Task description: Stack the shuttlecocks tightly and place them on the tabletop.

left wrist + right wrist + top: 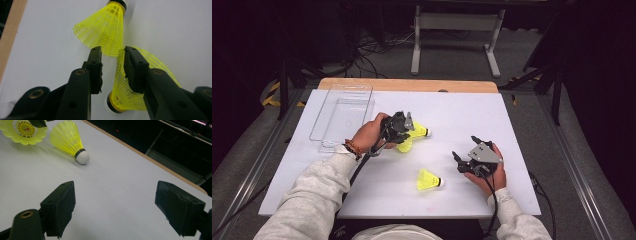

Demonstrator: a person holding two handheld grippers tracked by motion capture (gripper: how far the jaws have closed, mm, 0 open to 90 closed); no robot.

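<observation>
While the left hand (368,134) reaches in from the lower left with its wrist bent inward, the left gripper (403,131) points down at two yellow shuttlecocks near the table's middle. Seen along this gripper's jaws, they stand slightly parted: the near shuttlecock (125,87) lies with its mesh skirt partly between them, draped against one jaw and clear of the other, so it is released, not clamped. The far shuttlecock (106,31) lies just beyond the jaw tips, its dark-banded cap pointing away. Both skirts are flared cones of thin plastic netting. A third shuttlecock (428,180), white-capped, lies alone nearer the person, close to the right gripper (464,151). The right hand (492,172) rests low on the smooth white table (462,107), its gripper's jaws spread wide with nothing between them. A clear, ribbed plastic tray (343,116) sits at the far left.
</observation>
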